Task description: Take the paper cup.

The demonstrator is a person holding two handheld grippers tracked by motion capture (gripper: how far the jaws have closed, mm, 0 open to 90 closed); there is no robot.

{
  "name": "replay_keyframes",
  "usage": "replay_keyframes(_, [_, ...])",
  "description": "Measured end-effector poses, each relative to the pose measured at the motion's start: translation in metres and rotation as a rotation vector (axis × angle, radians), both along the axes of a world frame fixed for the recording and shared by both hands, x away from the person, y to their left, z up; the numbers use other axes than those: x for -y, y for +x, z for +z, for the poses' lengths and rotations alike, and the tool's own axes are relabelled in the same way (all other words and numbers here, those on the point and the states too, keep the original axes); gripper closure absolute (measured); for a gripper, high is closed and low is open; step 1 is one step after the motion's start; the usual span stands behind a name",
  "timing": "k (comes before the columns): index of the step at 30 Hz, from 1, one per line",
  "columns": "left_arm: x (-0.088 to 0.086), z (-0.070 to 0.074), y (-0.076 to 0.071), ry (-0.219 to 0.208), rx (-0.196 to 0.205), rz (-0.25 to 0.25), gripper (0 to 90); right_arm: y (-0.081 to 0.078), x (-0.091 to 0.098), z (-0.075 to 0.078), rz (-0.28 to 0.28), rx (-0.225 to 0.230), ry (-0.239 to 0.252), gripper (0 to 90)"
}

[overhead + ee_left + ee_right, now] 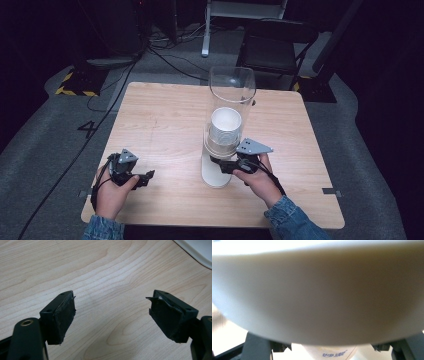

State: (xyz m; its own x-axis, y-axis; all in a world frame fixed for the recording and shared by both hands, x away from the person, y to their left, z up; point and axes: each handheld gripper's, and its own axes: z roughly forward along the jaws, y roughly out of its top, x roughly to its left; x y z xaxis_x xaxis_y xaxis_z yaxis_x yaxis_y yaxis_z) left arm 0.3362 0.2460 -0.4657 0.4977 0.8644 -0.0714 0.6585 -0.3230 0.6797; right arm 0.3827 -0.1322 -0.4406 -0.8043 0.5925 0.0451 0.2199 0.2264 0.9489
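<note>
Stack of white paper cups (pixel 224 131) inside clear tube (pixel 231 100), mid-table — light, thin, crushable; take lowest cup by sides, gently. Right gripper (pixel 231 165) at tube's foot, jaw state unclear. Left gripper (pixel 142 179) gapes, empty, over table (pixel 165 120).

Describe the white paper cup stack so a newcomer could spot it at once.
Start at the light wooden table and find the tall clear tube standing right of its middle on a white base. The stack of white paper cups sits inside that tube's lower part, beside the right gripper. It is the opaque white, open-topped thing within the see-through wall.
</note>
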Motion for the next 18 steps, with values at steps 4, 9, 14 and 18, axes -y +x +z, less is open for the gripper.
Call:
replay_keyframes(4, [-0.0002,0.0002,-0.0003,-0.007,0.002,-0.002,20.8,0.0009,0.0012,-0.0005,0.002,0.017,-0.014,32.6])
replay_keyframes(9, [-0.0011,0.0009,-0.0008,-0.006,-0.001,-0.006,20.8,0.0024,0.0027,-0.0013,0.003,0.031,-0.023,32.6])
replay_keyframes(14, [-0.002,0.0007,-0.0017,-0.008,-0.003,0.0,20.8,0.0023,0.0032,-0.0027,-0.01,0.049,-0.036,32.6])
replay_keyframes(18, [-0.0018,0.0003,-0.0017,-0.009,-0.003,0.0,20.8,0.0011,0.0029,-0.0035,-0.011,0.034,-0.023,32.7])
